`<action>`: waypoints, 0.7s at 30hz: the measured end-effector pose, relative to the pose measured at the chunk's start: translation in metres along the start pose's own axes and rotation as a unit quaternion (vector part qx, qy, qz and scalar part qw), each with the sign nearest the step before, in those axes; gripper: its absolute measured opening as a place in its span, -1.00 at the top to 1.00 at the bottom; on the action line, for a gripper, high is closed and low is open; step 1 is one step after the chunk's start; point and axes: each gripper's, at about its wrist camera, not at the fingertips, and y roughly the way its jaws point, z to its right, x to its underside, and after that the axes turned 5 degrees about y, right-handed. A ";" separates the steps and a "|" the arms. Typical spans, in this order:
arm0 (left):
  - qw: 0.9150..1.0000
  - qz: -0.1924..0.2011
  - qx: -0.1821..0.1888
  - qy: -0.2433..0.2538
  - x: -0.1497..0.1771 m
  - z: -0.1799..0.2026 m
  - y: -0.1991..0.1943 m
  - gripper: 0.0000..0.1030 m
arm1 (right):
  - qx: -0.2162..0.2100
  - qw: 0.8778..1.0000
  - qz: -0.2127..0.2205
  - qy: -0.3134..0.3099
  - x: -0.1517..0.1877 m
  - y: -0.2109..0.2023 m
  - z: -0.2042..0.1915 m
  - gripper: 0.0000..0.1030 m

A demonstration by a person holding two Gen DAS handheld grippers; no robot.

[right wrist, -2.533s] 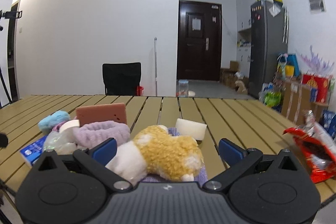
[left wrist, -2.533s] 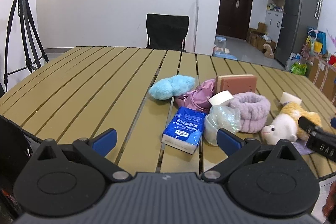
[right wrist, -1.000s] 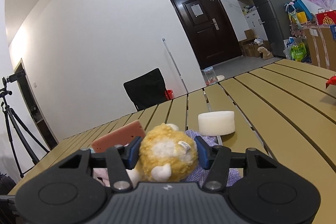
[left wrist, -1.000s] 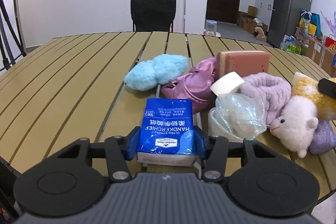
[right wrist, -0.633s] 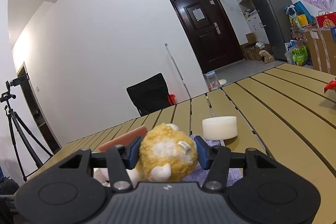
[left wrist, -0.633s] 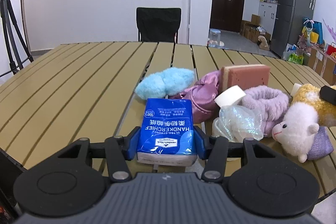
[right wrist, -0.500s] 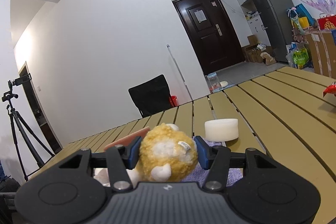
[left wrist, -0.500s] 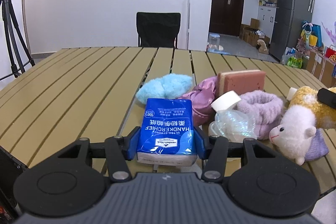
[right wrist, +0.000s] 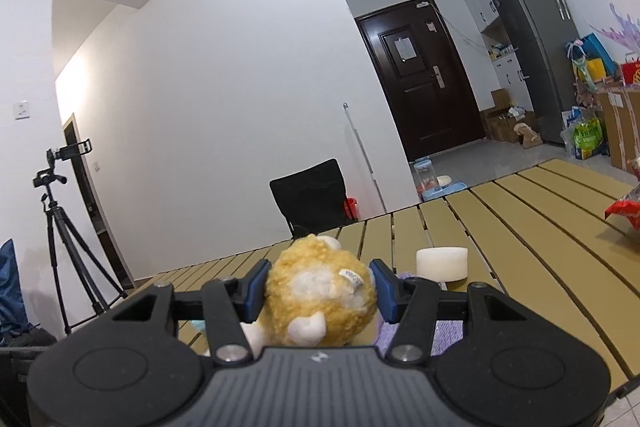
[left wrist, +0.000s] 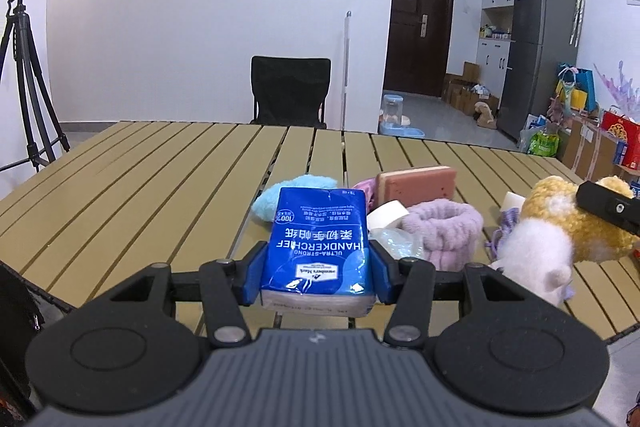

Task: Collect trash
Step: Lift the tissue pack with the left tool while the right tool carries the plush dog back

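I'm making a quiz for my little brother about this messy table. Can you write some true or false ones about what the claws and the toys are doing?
1. The left claw is clamped on a blue tissue pack. True.
2. The right claw is empty. False: it squeezes a yellow plush toy.
3. A pink sponge block stands on the wooden table behind a fluffy purple headband. True.
4. The black chair lies tipped over on the floor. False: it stands upright at the far side of the table.
5. A camera tripod stands by the white wall. True.
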 end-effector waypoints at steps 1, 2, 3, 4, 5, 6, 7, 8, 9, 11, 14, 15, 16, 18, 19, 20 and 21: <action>1.000 0.001 0.001 -0.001 0.001 0.000 -0.004 -0.02 | -0.001 1.000 0.000 -0.002 0.000 -0.005 -0.003 -0.02; 1.000 0.003 0.003 -0.003 0.002 -0.001 -0.010 -0.02 | -0.003 1.000 0.000 -0.003 0.000 -0.009 -0.005 -0.02; 1.000 0.005 0.005 -0.003 0.003 -0.001 -0.014 -0.02 | -0.004 1.000 -0.001 -0.006 0.002 -0.013 -0.008 -0.02; 1.000 0.006 0.008 -0.004 0.004 -0.001 -0.019 -0.02 | -0.005 1.000 -0.001 -0.008 0.002 -0.017 -0.010 -0.02; 1.000 0.008 0.009 -0.004 0.006 -0.001 -0.024 -0.02 | -0.006 1.000 -0.001 -0.010 0.003 -0.022 -0.013 -0.02; 1.000 0.010 0.010 -0.003 0.007 0.000 -0.030 -0.02 | -0.007 1.000 -0.002 -0.012 0.004 -0.026 -0.016 -0.02; 1.000 0.012 0.011 -0.002 0.008 0.001 -0.034 -0.02 | -0.008 1.000 -0.001 -0.014 0.005 -0.031 -0.018 -0.02; 1.000 0.015 0.013 -0.001 0.010 0.002 -0.038 -0.02 | -0.009 1.000 -0.001 -0.017 0.006 -0.035 -0.020 -0.02; 1.000 0.017 0.015 -0.001 0.011 0.003 -0.043 -0.02 | -0.009 1.000 0.000 -0.020 0.008 -0.040 -0.022 -0.02; 1.000 0.019 0.018 -0.002 0.015 0.003 -0.052 -0.02 | -0.010 1.000 0.000 -0.022 0.010 -0.047 -0.027 -0.02; 1.000 0.021 0.022 -0.007 0.024 0.005 -0.067 -0.02 | -0.010 1.000 -0.002 -0.022 0.015 -0.061 -0.029 -0.02; 0.999 0.021 0.024 -0.008 0.028 0.006 -0.072 -0.02 | -0.010 1.000 -0.002 -0.022 0.016 -0.065 -0.030 -0.02; 0.999 0.022 0.026 -0.008 0.031 0.005 -0.076 -0.02 | -0.010 1.000 -0.002 -0.023 0.018 -0.071 -0.031 -0.02; 0.999 0.019 0.029 -0.008 0.038 0.005 -0.085 -0.02 | -0.009 1.000 -0.004 -0.023 0.023 -0.080 -0.030 -0.02; 0.999 0.018 0.030 -0.008 0.042 0.006 -0.088 -0.02 | -0.009 1.000 -0.006 -0.024 0.025 -0.085 -0.030 -0.02; 0.999 0.017 0.032 -0.008 0.046 0.006 -0.093 -0.02 | -0.008 1.000 -0.007 -0.024 0.027 -0.090 -0.030 -0.02; 0.999 0.015 0.034 -0.007 0.050 0.007 -0.096 -0.02 | -0.007 1.000 -0.008 -0.025 0.030 -0.094 -0.031 -0.02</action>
